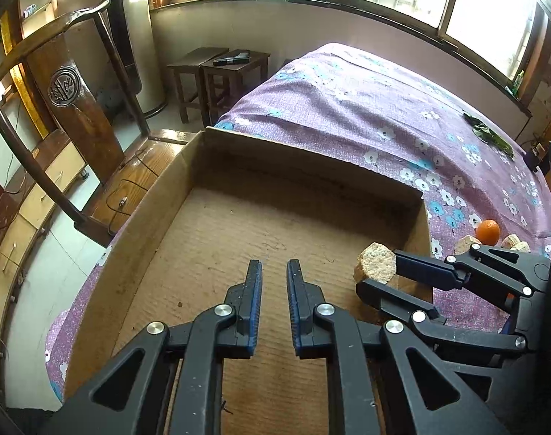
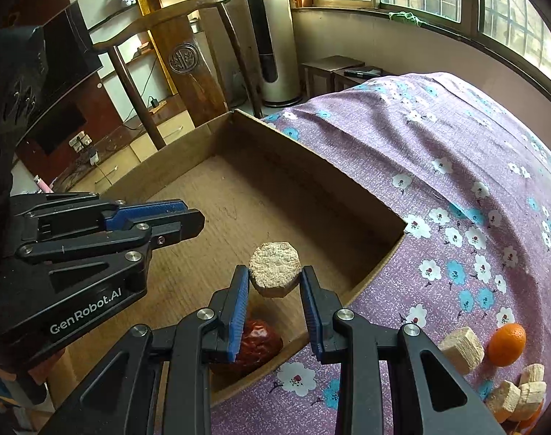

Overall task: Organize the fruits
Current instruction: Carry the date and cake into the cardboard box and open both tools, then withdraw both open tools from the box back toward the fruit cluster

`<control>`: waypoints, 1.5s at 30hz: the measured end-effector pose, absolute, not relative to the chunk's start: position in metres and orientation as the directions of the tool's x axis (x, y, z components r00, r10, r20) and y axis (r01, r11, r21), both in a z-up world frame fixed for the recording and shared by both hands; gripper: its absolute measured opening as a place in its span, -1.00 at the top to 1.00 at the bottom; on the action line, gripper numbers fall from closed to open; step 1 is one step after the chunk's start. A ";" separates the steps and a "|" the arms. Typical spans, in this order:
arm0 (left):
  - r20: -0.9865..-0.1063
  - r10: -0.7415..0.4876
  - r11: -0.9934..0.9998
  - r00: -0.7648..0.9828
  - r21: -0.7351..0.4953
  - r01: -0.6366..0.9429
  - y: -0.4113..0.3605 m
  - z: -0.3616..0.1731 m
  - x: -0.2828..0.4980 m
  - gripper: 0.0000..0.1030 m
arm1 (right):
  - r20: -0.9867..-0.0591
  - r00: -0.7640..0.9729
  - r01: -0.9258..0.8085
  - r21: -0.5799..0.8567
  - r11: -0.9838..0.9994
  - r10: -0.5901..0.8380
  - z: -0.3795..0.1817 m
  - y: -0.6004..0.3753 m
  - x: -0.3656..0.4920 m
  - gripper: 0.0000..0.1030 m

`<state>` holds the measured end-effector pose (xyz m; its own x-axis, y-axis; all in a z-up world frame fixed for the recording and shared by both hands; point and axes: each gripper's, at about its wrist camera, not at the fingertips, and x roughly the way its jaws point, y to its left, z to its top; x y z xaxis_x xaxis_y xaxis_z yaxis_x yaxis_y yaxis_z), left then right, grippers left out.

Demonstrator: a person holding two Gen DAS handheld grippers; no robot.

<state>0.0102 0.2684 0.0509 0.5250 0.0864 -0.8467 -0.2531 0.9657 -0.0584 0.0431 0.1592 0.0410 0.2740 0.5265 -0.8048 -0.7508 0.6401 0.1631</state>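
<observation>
Two grippers hang over the shallow brown cardboard box: right gripper fingers clamp a tan octagonal puffed-grain block; at nine o'clock, left gripper fingers are closed, empty.

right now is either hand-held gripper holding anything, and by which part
The right hand-held gripper holds a tan puffed cake by its opposite side edges, over the box. The left hand-held gripper is shut on nothing.

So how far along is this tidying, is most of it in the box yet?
Barely started. One dark red fruit already lies in the cardboard box. The right gripper holds a beige puffed cake over the box, not yet dropped. The left gripper is shut and empty. Still out on the flowered cloth: an orange and several more beige cakes.
</observation>
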 end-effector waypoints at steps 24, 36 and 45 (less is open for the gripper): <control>-0.698 0.200 0.963 0.687 0.009 -0.270 0.212 0.095 -0.042 -0.72 | -0.616 0.559 -0.621 0.132 0.773 0.555 0.111 0.038 -0.020 -0.84; -0.678 0.079 0.992 0.731 -0.022 -0.128 0.130 0.095 -0.045 -0.74 | -0.594 0.649 -0.465 0.185 0.866 0.476 0.113 -0.070 -0.048 -0.86; -0.674 -0.013 0.997 0.738 -0.068 -0.045 0.093 0.084 -0.046 -0.73 | -0.624 0.678 -0.379 0.157 0.912 0.389 0.087 -0.123 -0.061 -0.85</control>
